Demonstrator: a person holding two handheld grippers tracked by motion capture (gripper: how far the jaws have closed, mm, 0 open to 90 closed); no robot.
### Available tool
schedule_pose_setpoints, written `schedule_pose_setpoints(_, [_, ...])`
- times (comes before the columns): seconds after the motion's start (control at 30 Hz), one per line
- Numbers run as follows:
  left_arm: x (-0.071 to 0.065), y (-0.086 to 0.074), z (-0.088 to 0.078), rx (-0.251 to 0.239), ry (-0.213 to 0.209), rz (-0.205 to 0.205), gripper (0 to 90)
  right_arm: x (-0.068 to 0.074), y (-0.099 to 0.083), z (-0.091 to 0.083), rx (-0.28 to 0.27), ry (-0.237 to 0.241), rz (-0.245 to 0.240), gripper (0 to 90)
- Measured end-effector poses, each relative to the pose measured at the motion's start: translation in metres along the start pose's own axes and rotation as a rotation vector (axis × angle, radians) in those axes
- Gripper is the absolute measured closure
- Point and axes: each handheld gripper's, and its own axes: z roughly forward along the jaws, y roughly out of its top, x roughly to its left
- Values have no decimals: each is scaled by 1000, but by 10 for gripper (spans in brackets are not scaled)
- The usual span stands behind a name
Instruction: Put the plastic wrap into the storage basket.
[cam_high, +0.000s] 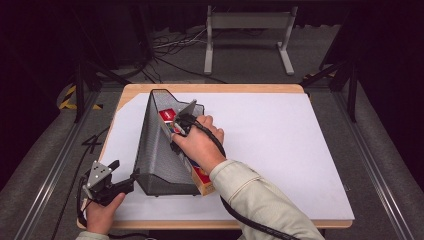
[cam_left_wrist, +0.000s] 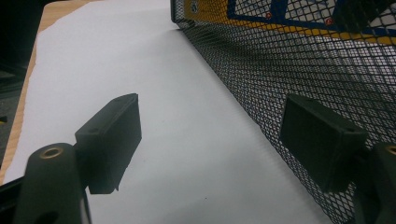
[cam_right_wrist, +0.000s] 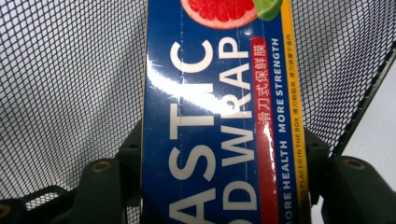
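Inside the mesh rack (cam_high: 155, 150), which lay on the white sheet (cam_high: 280, 150) toward the desk's left side, the right gripper (cam_high: 176, 125) pinched a long plastic-wrap box (cam_right_wrist: 219, 116). Its jaws pressed on the two long sides of the blue box, seen close in the right gripper view with black mesh to either side. From above, the box ran along the rack's open trough, its red and yellow end (cam_high: 202, 181) sticking out at the rack's near end, toward the desk's front edge. The right hand (cam_high: 197, 145) reached over the rack's right wall. Near the desk's front-left corner, the left gripper (cam_high: 120, 170) hovered low over the sheet with its jaws spread and nothing between them. In the left gripper view, its right jaw sat just beside the rack's outer mesh wall (cam_left_wrist: 289, 70); whether it touched, I could not tell.
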Motion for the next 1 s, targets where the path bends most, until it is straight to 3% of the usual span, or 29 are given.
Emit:
schedule_pose_setpoints(0.33, [-1,-1,3,16,-12,6,213,2,3,3,8,-7,-28,385])
schedule_pose_setpoints(0.47, [0,0,3,15,-13,2,213,0,1,-1,-23,31,-28,293])
schedule_pose_setpoints(0.63, [-2,0,5,23,-16,11,213,2,-2,-6,-39,40,-51,230])
schedule_pose_setpoints(0.77, [-2,0,5,23,-14,14,212,1,-4,-13,-74,41,-68,211])
schedule_pose_setpoints(0.83, [-2,0,4,21,-12,13,212,0,-6,-21,-116,32,-78,206])
schedule_pose_setpoints(1.0, [-2,-1,3,22,-15,18,212,-1,-9,-38,-207,65,-117,201])
